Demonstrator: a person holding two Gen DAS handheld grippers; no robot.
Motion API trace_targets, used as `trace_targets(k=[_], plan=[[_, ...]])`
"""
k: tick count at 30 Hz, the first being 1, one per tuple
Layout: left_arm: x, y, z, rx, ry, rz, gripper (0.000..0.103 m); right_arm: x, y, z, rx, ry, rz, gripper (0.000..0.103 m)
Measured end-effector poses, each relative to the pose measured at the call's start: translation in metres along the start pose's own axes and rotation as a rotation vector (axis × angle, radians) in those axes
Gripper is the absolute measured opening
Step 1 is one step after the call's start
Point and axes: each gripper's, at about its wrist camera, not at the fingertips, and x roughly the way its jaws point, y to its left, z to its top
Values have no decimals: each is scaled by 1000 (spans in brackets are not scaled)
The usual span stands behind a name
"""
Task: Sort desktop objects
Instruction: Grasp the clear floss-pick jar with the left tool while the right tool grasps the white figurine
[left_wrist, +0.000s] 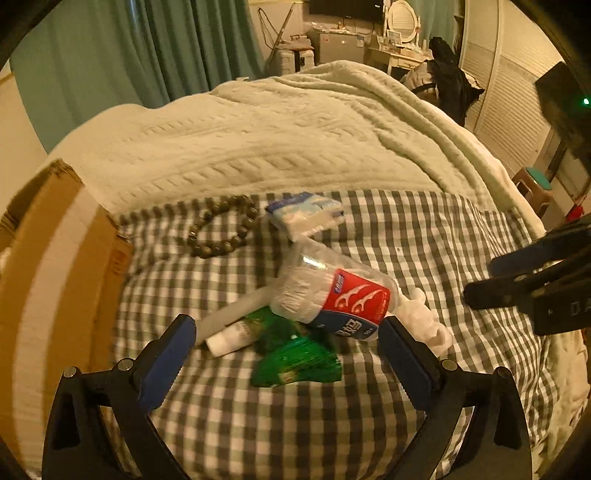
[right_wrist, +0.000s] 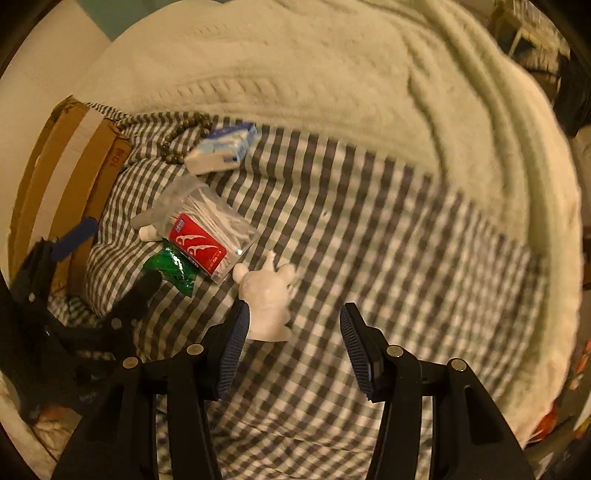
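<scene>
Hiding white tube (left_wrist: 236, 317) under floss-pick bag (left_wrist: 332, 299) | left gripper (left_wrist: 284, 354) spread | right gripper (right_wrist: 295, 343) spread, empty

You are looking down on a bed dressed in a matt grey-and-white checked cotton sheet (left_wrist: 424, 236) and a soft, ribbed cream knit blanket (left_wrist: 258, 122), with a rough brown cardboard box (left_wrist: 48, 266) beside them. On the sheet lie a clear, glossy plastic floss-pick tub (left_wrist: 332, 295), a shiny green foil packet (left_wrist: 295, 354), a smooth white plastic tube (left_wrist: 232, 332), a bracelet of polished beads (left_wrist: 221, 229), a film-wrapped tissue pack (left_wrist: 306, 214) and a matt white figurine (right_wrist: 267, 295). Your tools have black matt plastic arms with ridged blue rubbery pads (right_wrist: 356, 350).
</scene>
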Motion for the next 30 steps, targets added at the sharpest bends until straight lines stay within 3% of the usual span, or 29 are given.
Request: trace_targets(k=[4,7,8,15,17,22,30], plan=[[15,-5,-10,37,19,3,101,28,3,0,29,35,27,51],[19,-6,-16,35,15,-19,101,42,3,1,60,35,51,63],[21,-6,-17,36,12,-23,101,47,1,1,225,14,37,63],[28,-15,-22,86,12,-21,101,78,-5,-8,335,45,126,63],[30,-19,-20,106,9,-19,101,76,-6,-9,329,30,153,46],[33,-30,-8,139,-20,-13,101,45,-7,-7,254,-55,-14,46],[48,-57,8,269,-53,57,102,27,-38,-21,399,-112,21,46]])
